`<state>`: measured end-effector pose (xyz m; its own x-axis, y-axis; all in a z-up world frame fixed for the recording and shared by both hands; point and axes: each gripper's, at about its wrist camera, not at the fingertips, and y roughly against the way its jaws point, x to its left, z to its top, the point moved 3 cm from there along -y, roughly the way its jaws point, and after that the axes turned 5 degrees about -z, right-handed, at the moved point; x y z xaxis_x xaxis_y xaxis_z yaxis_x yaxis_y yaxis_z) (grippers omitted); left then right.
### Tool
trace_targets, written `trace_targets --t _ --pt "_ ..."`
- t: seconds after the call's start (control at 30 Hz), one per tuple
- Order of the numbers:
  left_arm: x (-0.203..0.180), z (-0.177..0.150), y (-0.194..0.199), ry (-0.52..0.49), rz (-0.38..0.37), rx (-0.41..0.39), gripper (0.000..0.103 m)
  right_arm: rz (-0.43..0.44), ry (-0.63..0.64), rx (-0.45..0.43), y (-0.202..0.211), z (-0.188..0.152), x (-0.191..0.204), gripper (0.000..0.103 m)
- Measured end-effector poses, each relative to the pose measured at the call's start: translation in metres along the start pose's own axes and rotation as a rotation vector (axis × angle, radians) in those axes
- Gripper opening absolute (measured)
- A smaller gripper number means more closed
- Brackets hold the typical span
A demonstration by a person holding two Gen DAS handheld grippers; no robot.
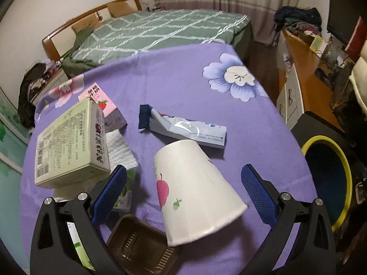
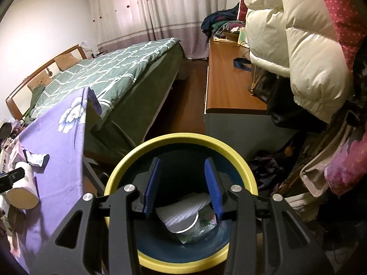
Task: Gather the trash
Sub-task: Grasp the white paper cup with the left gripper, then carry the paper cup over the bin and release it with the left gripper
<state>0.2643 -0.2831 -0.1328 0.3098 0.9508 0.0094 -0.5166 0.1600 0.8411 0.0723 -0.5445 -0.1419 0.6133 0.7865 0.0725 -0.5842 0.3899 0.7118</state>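
A white paper cup (image 1: 195,190) with a pink leaf print lies on its side on the purple flowered tablecloth (image 1: 183,84). My left gripper (image 1: 183,183) is open wide, one blue pad on each side of the cup, neither pressing on it. In the right wrist view the same cup (image 2: 23,190) shows at the left edge. My right gripper (image 2: 181,171) hangs open over the yellow-rimmed bin (image 2: 128,160) with nothing between its pads. A white paper towel (image 2: 183,208) and other rubbish lie in the bin.
On the cloth lie a torn blue-and-white wrapper (image 1: 183,128), a green box (image 1: 71,144), a pink strawberry carton (image 1: 107,107), a paper towel (image 1: 119,151) and a brown plastic tray (image 1: 140,245). The bin (image 1: 344,160) stands off the table's right edge. A bed (image 1: 160,29) is behind.
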Motion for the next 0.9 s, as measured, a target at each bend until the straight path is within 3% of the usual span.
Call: trace_targets --t 0.17,0.37,0.6,0.9 --pt "-0.001 -0.001 -0.012 0.007 -0.021 0.049 0.097 0.020 0.000 0.012 -0.006 0.002 -0.002 0.039" --pt "-0.009 -0.004 -0.027 -0.005 -0.075 0.123 0.077 0.037 -0.007 0.024 -0.009 0.000 -0.006 0.039" --pt "-0.022 -0.007 -0.020 -0.058 -0.105 0.106 0.064 0.040 -0.026 0.034 -0.011 -0.001 -0.015 0.039" --pt "-0.057 -0.012 0.017 -0.166 -0.162 0.026 0.063 0.047 -0.029 0.027 -0.007 -0.002 -0.018 0.039"
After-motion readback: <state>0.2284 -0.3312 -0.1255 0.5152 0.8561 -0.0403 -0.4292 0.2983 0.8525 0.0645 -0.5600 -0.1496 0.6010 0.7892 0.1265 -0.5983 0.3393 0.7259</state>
